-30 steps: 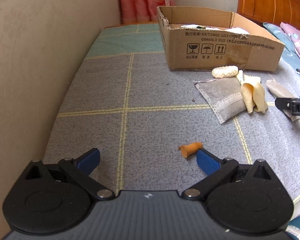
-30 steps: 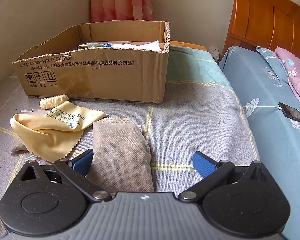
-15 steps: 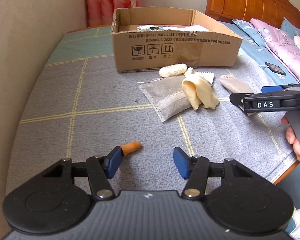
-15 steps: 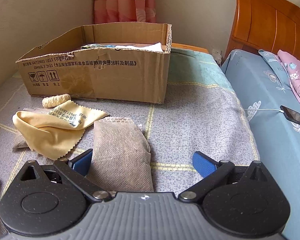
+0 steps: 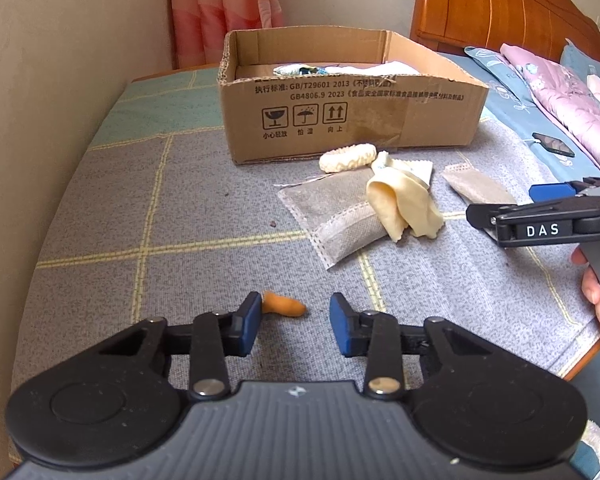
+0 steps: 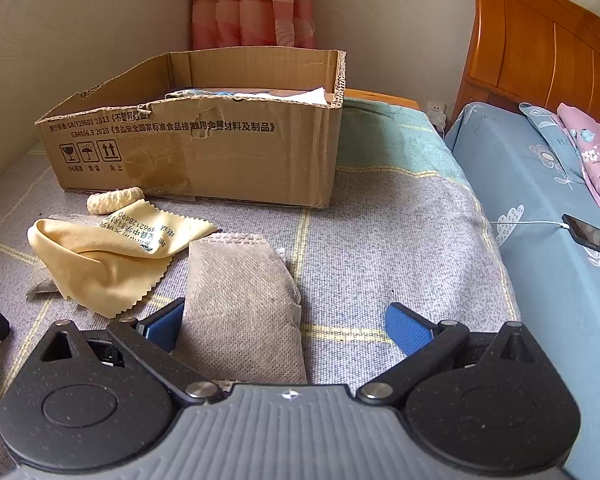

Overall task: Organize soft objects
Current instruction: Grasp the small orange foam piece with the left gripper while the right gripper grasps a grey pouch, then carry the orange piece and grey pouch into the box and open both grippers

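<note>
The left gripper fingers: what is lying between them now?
In the left wrist view, a small orange soft piece lies between the open left gripper fingers, close against the left one, on the grey cloth.

My gripper (image 5: 294, 322) pads are blue; the earplug (image 5: 284, 305) is orange, the cloth (image 6: 104, 260) pale yellow, the blanket (image 5: 204, 208) grey with yellow gridlines.

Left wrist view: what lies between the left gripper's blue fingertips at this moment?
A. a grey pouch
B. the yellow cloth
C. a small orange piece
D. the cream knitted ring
C: the small orange piece lies on the blanket in the gap of the open left gripper, next to its left pad; the yellow cloth lies farther off.
</note>
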